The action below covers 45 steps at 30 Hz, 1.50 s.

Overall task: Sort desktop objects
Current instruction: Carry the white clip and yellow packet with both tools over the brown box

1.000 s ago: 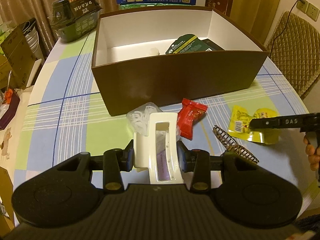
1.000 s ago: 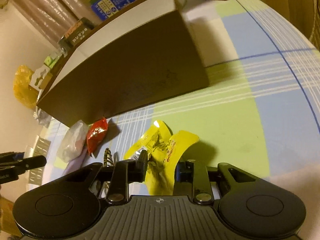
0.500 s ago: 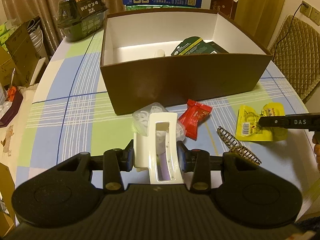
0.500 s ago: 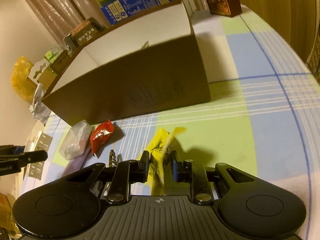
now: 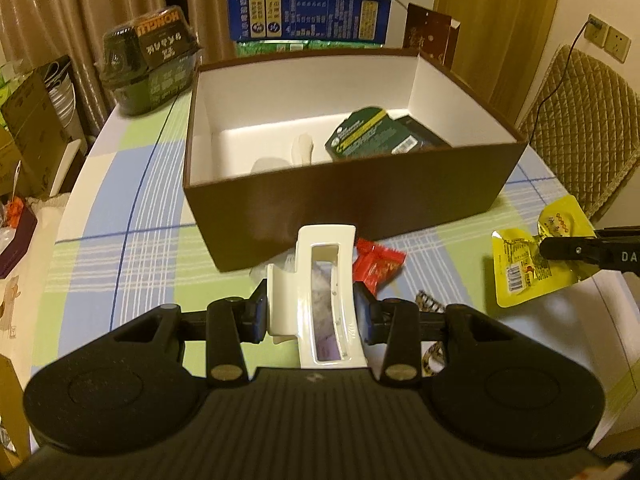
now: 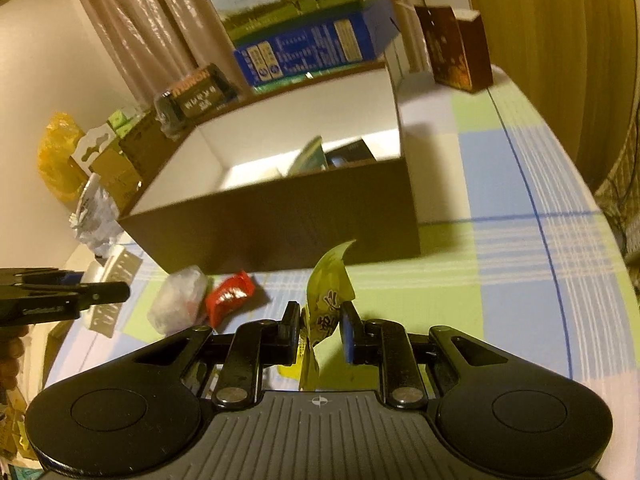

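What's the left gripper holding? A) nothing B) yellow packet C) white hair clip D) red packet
C: the left gripper is clamped on the white hair clip; the yellow packet is in the right gripper, and the red packet lies on the table.

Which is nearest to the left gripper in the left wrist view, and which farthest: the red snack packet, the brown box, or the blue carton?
From the left gripper, which grips a white hair claw clip:
1. Red snack packet, on the tablecloth just right of the clip.
2. Brown box, open, straight ahead.
3. Blue carton, behind the box at the table's far edge.
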{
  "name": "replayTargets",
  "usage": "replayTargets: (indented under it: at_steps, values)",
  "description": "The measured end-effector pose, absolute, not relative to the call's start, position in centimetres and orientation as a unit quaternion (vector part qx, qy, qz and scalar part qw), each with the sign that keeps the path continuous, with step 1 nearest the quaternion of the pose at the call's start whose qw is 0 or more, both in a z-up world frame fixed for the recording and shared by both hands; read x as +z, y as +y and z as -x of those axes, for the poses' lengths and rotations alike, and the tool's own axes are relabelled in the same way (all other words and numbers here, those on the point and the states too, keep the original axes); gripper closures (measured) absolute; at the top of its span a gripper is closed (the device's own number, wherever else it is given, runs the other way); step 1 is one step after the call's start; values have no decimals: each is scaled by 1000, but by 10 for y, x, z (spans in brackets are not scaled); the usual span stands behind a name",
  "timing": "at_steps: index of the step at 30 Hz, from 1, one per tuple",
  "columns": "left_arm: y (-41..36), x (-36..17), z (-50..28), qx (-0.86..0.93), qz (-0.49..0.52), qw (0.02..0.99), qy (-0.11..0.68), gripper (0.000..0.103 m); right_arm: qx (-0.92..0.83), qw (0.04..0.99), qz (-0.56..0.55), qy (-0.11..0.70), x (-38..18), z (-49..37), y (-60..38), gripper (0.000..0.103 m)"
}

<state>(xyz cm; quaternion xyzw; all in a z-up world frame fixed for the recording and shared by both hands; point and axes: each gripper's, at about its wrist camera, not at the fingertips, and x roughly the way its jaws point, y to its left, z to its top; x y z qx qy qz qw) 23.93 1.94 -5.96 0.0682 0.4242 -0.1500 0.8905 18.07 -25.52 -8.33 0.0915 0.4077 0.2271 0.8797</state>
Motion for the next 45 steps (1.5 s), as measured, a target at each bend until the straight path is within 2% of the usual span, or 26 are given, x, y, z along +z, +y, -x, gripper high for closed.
replayTargets:
  at_steps: [25, 36, 45]
  values:
    - [16, -16, -305, -151, -57, 915, 369, 67, 292, 897, -88, 320, -15, -249, -206, 85]
    - [10, -14, -360, -156, -61, 914, 370, 67, 280, 895, -89, 335, -25, -315, -181, 85]
    - [7, -36, -426, -148, -49, 901, 406, 67, 269, 884, -100, 368, -49, -368, -163, 85]
